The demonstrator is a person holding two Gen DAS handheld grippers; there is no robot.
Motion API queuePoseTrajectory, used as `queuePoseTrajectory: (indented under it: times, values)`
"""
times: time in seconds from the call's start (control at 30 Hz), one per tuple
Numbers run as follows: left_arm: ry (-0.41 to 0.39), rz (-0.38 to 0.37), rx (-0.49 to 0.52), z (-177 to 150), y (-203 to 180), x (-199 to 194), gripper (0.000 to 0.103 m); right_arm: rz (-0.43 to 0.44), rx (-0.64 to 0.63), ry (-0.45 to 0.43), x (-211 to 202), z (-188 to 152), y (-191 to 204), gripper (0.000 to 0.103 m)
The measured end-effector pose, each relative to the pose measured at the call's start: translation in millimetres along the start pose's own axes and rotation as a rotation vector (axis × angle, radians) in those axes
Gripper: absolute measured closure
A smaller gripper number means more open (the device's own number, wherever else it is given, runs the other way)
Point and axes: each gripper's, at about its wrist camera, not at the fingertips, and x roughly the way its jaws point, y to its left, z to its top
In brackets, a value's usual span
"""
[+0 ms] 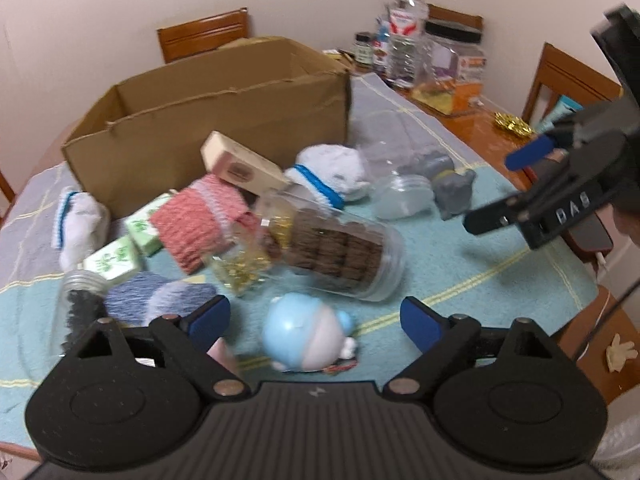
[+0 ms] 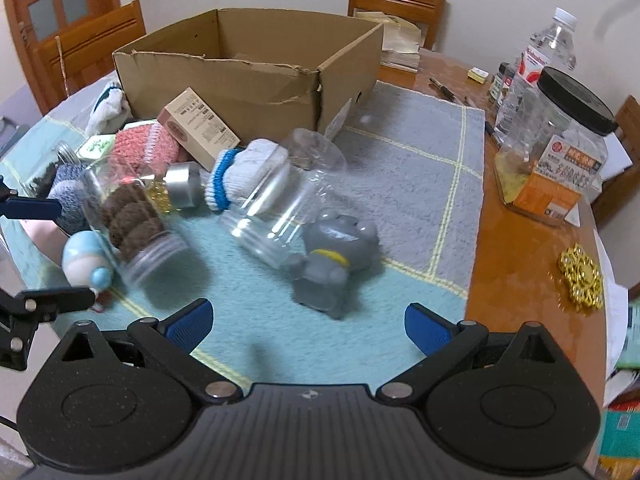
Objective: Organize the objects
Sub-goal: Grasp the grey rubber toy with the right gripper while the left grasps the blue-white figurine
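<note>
My left gripper [image 1: 316, 320] is open, its blue pads on either side of a round blue-and-white toy [image 1: 308, 332] without touching it. Beyond it a clear jar of brown cookies [image 1: 340, 256] lies on its side amid socks and small boxes in front of an open cardboard box [image 1: 208, 136]. My right gripper [image 2: 308, 324] is open and empty above the teal mat, just short of a grey toy [image 2: 332, 264] and an empty clear jar [image 2: 280, 208] on its side. The right gripper [image 1: 508, 188] also shows at the right of the left wrist view.
A water bottle [image 2: 548, 48], a big black-lidded jar [image 2: 572, 120] and small bottles crowd the table's far right. A gold ornament [image 2: 580, 280] lies on bare wood [image 2: 512, 240]. Wooden chairs [image 1: 204, 32] ring the table. Papers sit behind the box.
</note>
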Motion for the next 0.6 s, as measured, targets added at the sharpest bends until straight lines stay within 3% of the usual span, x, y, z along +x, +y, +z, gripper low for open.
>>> queuePoseTrajectory:
  times: [0.23, 0.6]
  values:
    - [0.061, 0.041, -0.052, -5, -6, 25, 0.013, 0.057, -0.077, 0.005, 14, 9, -13, 0.0]
    - [0.095, 0.091, -0.086, -3, -15, 35, 0.019, 0.232, -0.355, 0.006, 36, 35, -37, 0.0]
